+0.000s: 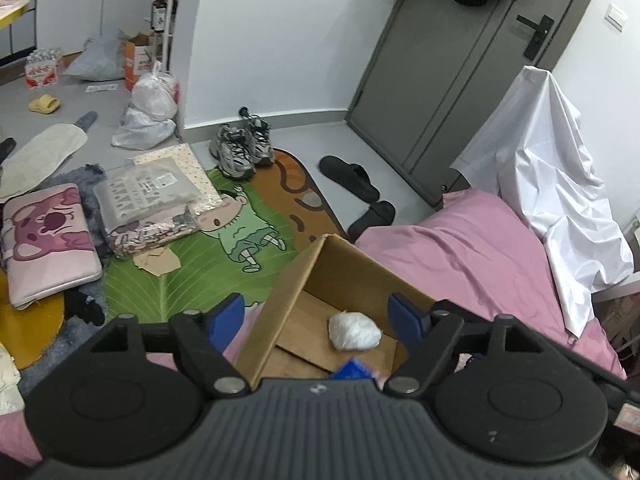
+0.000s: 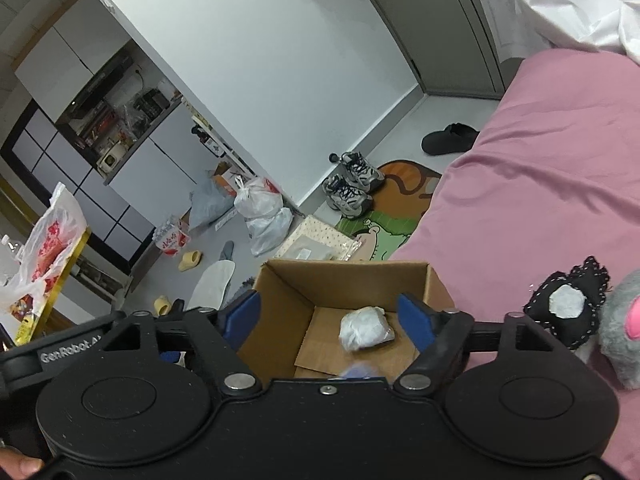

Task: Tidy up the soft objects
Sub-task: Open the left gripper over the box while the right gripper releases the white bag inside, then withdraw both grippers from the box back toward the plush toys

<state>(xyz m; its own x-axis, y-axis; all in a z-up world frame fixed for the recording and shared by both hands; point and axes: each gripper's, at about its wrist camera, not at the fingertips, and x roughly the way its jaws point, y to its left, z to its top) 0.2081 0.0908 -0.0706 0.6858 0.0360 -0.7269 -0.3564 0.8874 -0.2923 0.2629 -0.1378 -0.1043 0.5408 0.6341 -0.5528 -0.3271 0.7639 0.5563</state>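
Seen from both wrist cameras: an open cardboard box [image 1: 316, 280] [image 2: 344, 280] on a pink bedspread [image 1: 480, 240] [image 2: 540, 180], at the bed's edge above a cluttered floor. Inside the box, on its bottom flaps, a white wad [image 1: 354, 330] [image 2: 366, 328] of soft, crinkled material, lying loose and touching neither tool. Just nearer the cameras, a blurred bit of blue [image 1: 352, 370] [image 2: 360, 370] at the box's near edge; cannot tell what it is.

Left gripper [image 1: 318, 318] poised over the box, blue fingers [image 1: 228, 316] spread wide apart, holding nothing. Right gripper [image 2: 330, 320] likewise over the box, blue fingers [image 2: 416, 320] spread wide, holding nothing.

To the right on the bedspread, beside the right gripper: a black plush piece [image 2: 568, 304] with white stitching and a white patch, touching a grey furry toy [image 2: 620, 336] with a pink spot. White sheet [image 1: 552, 184] draped at the bed's far end.

On the floor: a green cartoon rug [image 1: 224, 240], grey sneakers [image 1: 240, 148] [image 2: 352, 184], black slippers [image 1: 352, 180], plastic bags [image 1: 148, 116] [image 2: 264, 212], packaged bedding [image 1: 156, 200]. Grey door [image 1: 460, 60] beyond.
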